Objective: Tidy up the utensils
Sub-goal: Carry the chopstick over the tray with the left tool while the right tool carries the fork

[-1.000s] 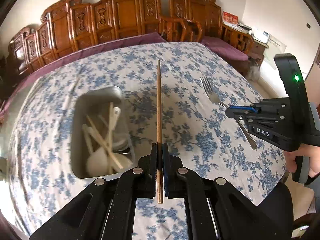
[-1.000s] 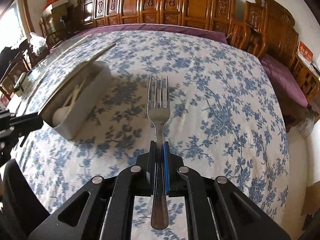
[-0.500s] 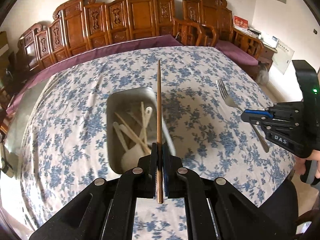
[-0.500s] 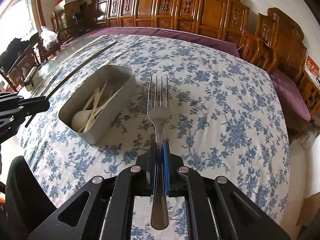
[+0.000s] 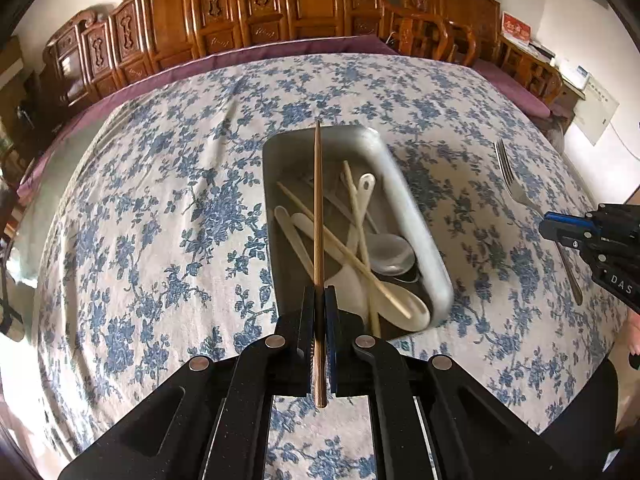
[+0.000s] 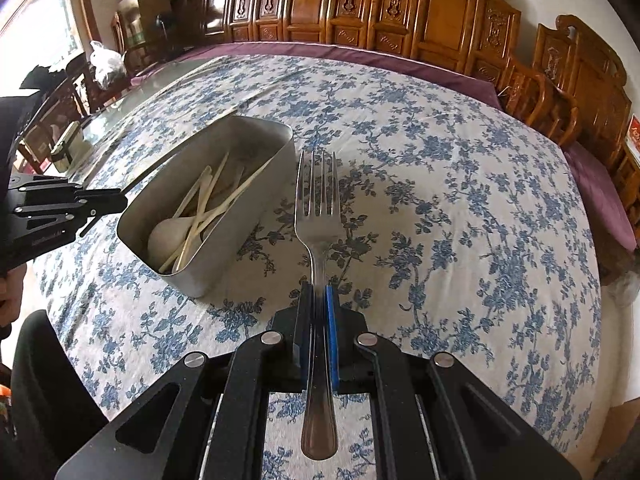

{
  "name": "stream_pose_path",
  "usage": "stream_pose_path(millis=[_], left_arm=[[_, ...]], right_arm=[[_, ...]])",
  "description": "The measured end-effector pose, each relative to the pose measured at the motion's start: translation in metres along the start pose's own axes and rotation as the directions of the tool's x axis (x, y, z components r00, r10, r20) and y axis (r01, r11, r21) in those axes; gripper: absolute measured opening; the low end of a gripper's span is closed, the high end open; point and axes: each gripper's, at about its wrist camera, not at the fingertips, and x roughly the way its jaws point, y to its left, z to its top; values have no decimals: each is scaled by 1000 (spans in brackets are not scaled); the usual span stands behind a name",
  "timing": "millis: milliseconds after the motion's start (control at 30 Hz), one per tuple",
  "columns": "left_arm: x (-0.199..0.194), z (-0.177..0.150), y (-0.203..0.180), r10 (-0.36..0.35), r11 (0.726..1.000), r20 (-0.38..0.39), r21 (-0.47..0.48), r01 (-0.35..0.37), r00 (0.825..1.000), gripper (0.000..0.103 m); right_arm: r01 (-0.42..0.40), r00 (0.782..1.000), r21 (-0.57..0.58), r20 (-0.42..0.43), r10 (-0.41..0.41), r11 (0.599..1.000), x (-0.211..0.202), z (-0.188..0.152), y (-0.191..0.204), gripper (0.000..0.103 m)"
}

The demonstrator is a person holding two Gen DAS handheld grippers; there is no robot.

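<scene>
Between the jaws of the left gripper (image 5: 319,300) is a smooth brown wooden chopstick (image 5: 318,208). Ahead of it lies a dull brushed-metal tray (image 5: 400,200) with glossy cream spoons (image 5: 404,306). The right gripper (image 6: 319,300) has matt black plastic and pinches a shiny steel fork (image 6: 318,216) over the counter's printed cloth (image 6: 460,200).

In the left wrist view, the metal tray (image 5: 404,216) shows motion blur along its right wall, and its near end is hidden behind the left gripper (image 5: 320,300). At the right edge of that frame, the right gripper (image 5: 550,229) is cut off, its body covers part of the fork (image 5: 514,184) handle, and only a sliver of a hand (image 5: 634,334) shows. In the right wrist view, the brown chopstick (image 6: 140,184) appears only as a thin dark line at mid-left.
</scene>
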Motion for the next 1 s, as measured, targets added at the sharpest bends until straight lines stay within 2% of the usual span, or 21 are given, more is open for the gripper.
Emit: stream_pose_path(millis=[300, 767, 1000], left_arm=[[18, 9, 1, 5, 1000, -30, 4, -5, 1000, 4], [43, 24, -10, -41, 999, -59, 6, 41, 997, 4], [34, 25, -4, -61, 998, -30, -12, 61, 998, 5]], right_arm=[[-23, 1000, -8, -12, 23, 1000, 14, 8, 8, 8], [-52, 999, -31, -17, 52, 998, 24, 22, 19, 8], [-65, 998, -28, -12, 64, 998, 26, 28, 21, 8]])
